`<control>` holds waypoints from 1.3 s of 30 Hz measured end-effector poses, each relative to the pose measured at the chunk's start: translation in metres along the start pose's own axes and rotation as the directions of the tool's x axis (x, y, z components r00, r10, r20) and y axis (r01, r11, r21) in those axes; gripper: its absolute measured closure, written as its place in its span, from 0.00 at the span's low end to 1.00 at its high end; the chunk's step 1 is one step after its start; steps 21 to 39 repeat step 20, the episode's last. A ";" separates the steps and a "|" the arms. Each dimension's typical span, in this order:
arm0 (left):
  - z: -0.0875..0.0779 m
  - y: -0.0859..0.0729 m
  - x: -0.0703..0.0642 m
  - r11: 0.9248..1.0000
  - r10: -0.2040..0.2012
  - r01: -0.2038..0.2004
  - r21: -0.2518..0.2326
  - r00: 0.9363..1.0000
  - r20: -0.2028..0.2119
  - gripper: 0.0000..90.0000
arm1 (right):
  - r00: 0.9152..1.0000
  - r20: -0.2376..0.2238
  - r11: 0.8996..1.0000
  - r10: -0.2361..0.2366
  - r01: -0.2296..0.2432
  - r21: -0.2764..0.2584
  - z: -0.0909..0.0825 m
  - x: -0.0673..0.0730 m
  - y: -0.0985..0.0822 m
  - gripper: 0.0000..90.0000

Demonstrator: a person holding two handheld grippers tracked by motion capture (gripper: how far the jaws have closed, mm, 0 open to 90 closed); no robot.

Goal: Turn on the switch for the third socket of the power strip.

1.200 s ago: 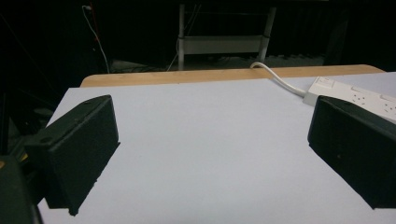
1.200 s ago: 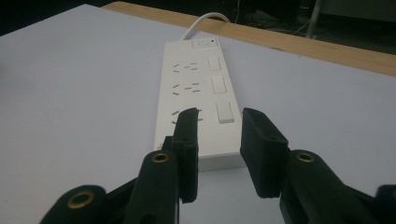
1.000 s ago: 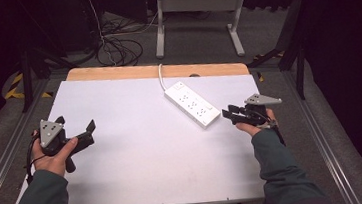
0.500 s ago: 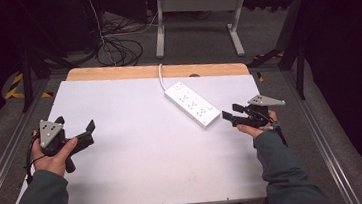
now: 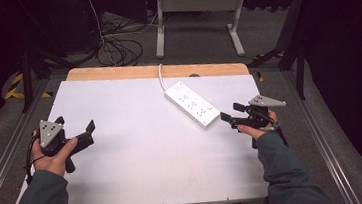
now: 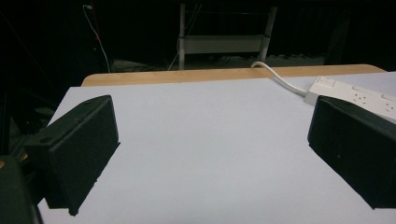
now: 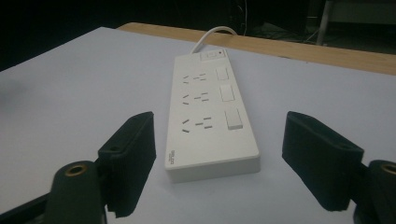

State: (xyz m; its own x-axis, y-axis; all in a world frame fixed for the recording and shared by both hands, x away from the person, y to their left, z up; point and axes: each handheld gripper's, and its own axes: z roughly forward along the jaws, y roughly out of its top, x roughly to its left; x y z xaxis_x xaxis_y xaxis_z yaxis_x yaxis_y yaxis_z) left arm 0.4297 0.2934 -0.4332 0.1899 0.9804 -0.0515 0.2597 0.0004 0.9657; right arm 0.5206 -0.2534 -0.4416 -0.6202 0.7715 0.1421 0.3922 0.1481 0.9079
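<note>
A white power strip (image 5: 191,103) lies at an angle on the white table top (image 5: 138,151), right of the middle, and its cord (image 5: 160,74) runs off the far edge. My right gripper (image 5: 229,112) sits just off the strip's near end and points at it. Its jaws have just been opening and now stand wide, with nothing pressed between them. In the right gripper view the strip (image 7: 205,116) lies just ahead of the open right gripper (image 7: 217,135), untouched. My left gripper (image 5: 75,123) rests at the table's left side, open and empty. In the left gripper view the strip (image 6: 355,95) shows beyond that gripper's right jaw.
A wooden strip (image 5: 156,70) borders the table's far edge. Behind it, on the floor, stand a metal frame (image 5: 195,10) and a tangle of dark cables (image 5: 119,50). Metal rails (image 5: 339,152) run along both sides of the table.
The right gripper's jaws have spread apart from nearly closed to wide. Both hands have stayed where they were, and the power strip has not moved.
</note>
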 end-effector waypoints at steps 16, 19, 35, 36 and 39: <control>0.000 0.000 0.000 1.000 0.005 -0.005 0.005 1.000 0.003 0.03 | 1.000 -0.014 1.000 0.022 -0.022 0.010 -0.002 -0.004 0.000 0.08; 0.001 0.000 0.000 1.000 0.005 -0.005 0.005 1.000 0.003 0.03 | 0.999 -0.014 0.999 0.051 -0.051 0.006 -0.001 -0.003 0.000 0.05; 0.001 0.000 0.000 1.000 0.005 -0.005 0.005 1.000 0.002 0.03 | 0.999 -0.015 0.999 0.049 -0.048 0.004 -0.001 -0.004 0.000 0.05; 0.001 0.000 0.000 1.000 0.005 -0.005 0.005 1.000 0.002 0.03 | 0.999 -0.015 0.999 0.049 -0.048 0.004 -0.001 -0.004 0.000 0.05; 0.001 0.000 0.000 1.000 0.005 -0.005 0.005 1.000 0.002 0.03 | 0.999 -0.015 0.999 0.049 -0.048 0.004 -0.001 -0.004 0.000 0.05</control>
